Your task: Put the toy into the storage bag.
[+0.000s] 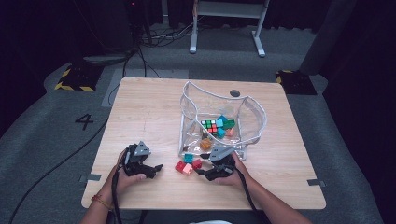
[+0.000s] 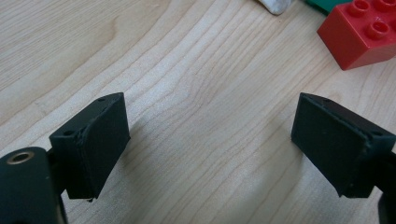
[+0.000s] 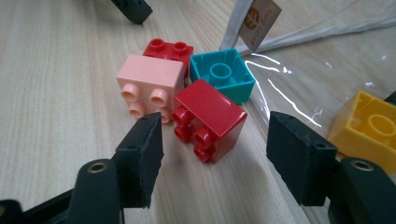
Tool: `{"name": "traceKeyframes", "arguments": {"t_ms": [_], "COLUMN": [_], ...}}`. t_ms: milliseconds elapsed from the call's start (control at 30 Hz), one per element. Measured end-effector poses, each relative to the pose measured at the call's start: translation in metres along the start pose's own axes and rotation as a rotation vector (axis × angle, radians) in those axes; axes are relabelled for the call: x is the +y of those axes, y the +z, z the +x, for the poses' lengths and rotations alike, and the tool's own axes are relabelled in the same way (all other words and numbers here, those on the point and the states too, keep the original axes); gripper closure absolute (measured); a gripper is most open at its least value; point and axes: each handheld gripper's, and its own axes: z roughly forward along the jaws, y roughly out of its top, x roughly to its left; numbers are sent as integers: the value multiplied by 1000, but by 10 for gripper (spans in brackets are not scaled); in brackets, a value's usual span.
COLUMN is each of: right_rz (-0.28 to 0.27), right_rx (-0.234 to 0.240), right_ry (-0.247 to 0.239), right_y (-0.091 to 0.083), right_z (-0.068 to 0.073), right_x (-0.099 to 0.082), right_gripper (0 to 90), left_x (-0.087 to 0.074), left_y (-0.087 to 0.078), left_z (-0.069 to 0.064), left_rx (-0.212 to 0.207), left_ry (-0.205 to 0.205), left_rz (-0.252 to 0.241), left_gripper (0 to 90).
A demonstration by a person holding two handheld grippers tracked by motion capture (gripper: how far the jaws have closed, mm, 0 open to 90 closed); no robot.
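Grey carpet is surrounding a light wooden table (image 1: 140, 107), and a clear plastic bag (image 1: 252, 116) is lying open on the far right part of it, serving as the reference point. Inside the bag, a colour puzzle cube (image 1: 209, 126) is sitting among teal and green bricks, and a yellow brick (image 3: 369, 128) is resting behind the plastic near the mouth.

Just outside the bag mouth, on the near side, a small cluster of bricks is lying on the wood: a dark red brick (image 3: 210, 119) on its side with studs facing out, a pink brick (image 3: 149, 77) touching it, a teal brick (image 3: 223, 73) with its hollow underside showing, and a second red brick (image 3: 168, 49) behind the pink one.

The right gripper (image 3: 212, 156) is pointing at this cluster from the near side of the bag; its jaws are standing apart, straddling the dark red brick's near edge without pressing on it.

The left gripper (image 2: 210, 140) is resting well to the left of the bag, jaws spread wide over bare wood, grasping nothing.
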Motion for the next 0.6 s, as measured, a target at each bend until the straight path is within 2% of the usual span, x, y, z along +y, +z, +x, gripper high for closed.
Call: {"name": "traceKeyframes", "arguments": {"t_ms": [33, 67, 100, 133, 167, 200, 433, 600], "right_rz": [4, -5, 7, 0, 23, 16, 28, 21], "right_rx": [-1, 3, 1, 4, -5, -6, 9, 23], "right_ry": [9, -10, 9, -19, 5, -3, -14, -11], "right_y": [0, 2, 2, 4, 4, 5, 6, 4], "right_z": [0, -1, 0, -1, 1, 0, 2, 4], "right_x": [1, 2, 3, 4, 4, 5, 5, 3], "right_gripper": [358, 359, 361, 364, 370, 382, 542, 551], "left_x": [0, 0, 0, 0, 0, 0, 0, 0], "left_y": [0, 0, 0, 0, 0, 0, 0, 0], "left_z": [0, 0, 0, 0, 0, 0, 0, 0], "left_rx": [-2, -2, -1, -2, 2, 2, -1, -2], "left_ry": [-2, -2, -2, -2, 1, 1, -1, -2], "left_rz": [0, 1, 0, 0, -1, -1, 0, 1], "left_gripper": [115, 115, 115, 115, 115, 115, 115, 115]}}
